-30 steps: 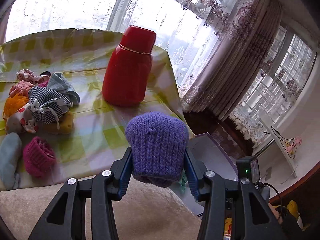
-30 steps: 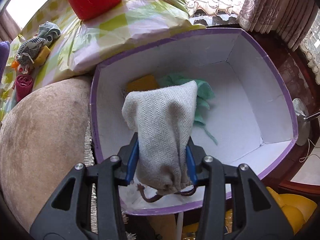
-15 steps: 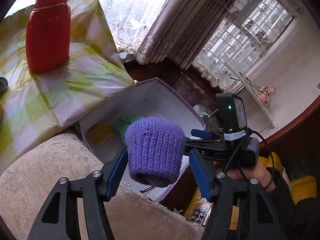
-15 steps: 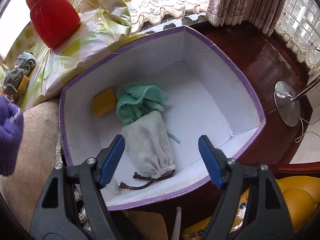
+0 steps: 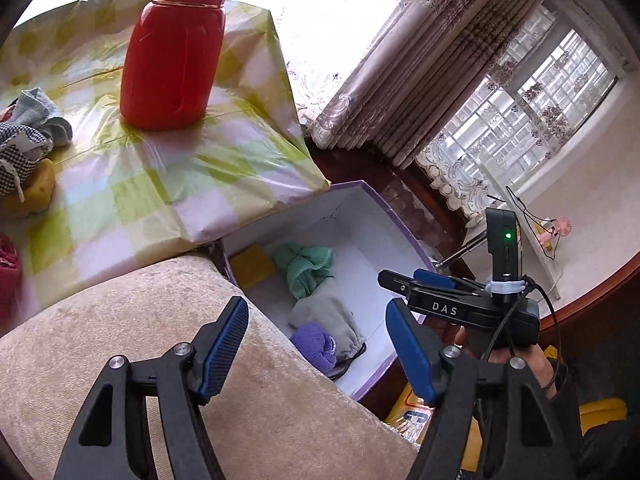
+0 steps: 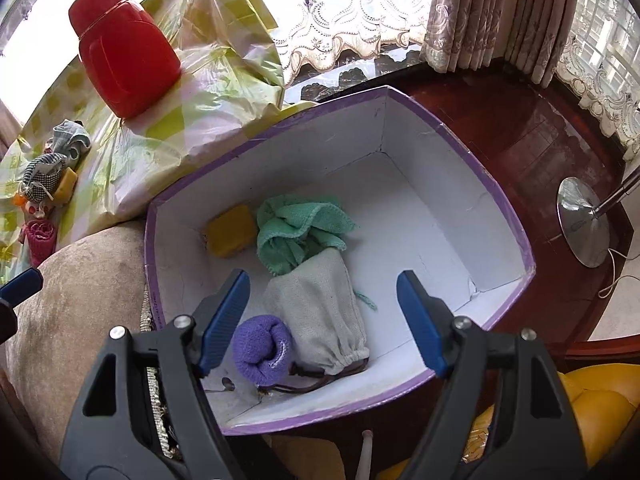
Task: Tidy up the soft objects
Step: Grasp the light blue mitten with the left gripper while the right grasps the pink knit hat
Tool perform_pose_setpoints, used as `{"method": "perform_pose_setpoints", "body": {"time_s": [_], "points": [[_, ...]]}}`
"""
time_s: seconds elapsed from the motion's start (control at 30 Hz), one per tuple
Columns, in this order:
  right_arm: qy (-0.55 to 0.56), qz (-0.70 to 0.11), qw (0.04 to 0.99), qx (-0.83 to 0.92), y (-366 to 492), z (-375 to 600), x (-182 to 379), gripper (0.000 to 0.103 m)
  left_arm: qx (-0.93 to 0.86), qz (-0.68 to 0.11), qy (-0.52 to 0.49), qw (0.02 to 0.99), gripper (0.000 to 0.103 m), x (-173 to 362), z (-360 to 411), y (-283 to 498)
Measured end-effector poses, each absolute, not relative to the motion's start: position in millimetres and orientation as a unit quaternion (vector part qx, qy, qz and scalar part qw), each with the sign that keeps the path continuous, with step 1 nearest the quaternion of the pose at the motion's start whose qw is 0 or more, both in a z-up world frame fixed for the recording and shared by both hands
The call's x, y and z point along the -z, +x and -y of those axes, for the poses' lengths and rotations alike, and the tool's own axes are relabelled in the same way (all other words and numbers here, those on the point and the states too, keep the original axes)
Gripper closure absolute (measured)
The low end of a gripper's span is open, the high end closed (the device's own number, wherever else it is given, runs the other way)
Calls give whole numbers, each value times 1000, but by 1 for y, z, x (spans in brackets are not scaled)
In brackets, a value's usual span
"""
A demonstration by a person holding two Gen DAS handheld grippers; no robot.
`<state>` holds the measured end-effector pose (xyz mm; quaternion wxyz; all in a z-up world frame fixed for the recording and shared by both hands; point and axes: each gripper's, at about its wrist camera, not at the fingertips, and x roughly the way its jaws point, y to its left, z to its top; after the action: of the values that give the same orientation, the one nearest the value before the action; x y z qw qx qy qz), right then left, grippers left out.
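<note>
White, purple-rimmed box [image 6: 420,160] beside the checked surface [image 6: 168,132]: yellow sponge [image 6: 230,230], green cloth [image 6: 298,232], grey drawstring pouch [image 6: 320,312] lying lengthwise, cord end nearest the camera, purple knitted cap [image 6: 260,350] touching it. Left gripper [image 5: 316,344] and right gripper [image 6: 322,318]: jaws apart, empty, above the box.

A: Box contents?
B: Purple knit piece [image 6: 262,350] just under the right tool's [image 6: 322,316] left finger, lying on its side against the grey drawstring pouch [image 6: 320,312]. Beyond the pouch, crumpled green cloth [image 6: 298,232], then yellow sponge [image 6: 230,230].
A: The box?
B: White inside, purple rim [image 6: 460,138], open-topped.
</note>
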<state>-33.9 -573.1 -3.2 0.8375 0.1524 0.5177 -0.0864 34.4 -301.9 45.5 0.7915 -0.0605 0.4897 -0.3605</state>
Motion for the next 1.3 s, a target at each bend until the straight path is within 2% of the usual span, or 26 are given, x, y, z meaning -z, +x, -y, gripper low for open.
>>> {"method": "perform_pose_setpoints", "body": {"time_s": [0.33,0.73,1.03,1.3], "points": [[122,-495,860,-4,-1,491,-17,25,236,-454,-125,850,31,-52,208,45],[72,-487,863,-114,31,378,-28,25,71,-438,-188,876,32,-38,78,43],[27,-483,858,-172,51,314,-29,25,-8,-427,-197,883,32,-27,13,45],[-17,-480,850,-218,69,254,-27,25,-13,-442,-192,876,32,-16,-8,62]]}}
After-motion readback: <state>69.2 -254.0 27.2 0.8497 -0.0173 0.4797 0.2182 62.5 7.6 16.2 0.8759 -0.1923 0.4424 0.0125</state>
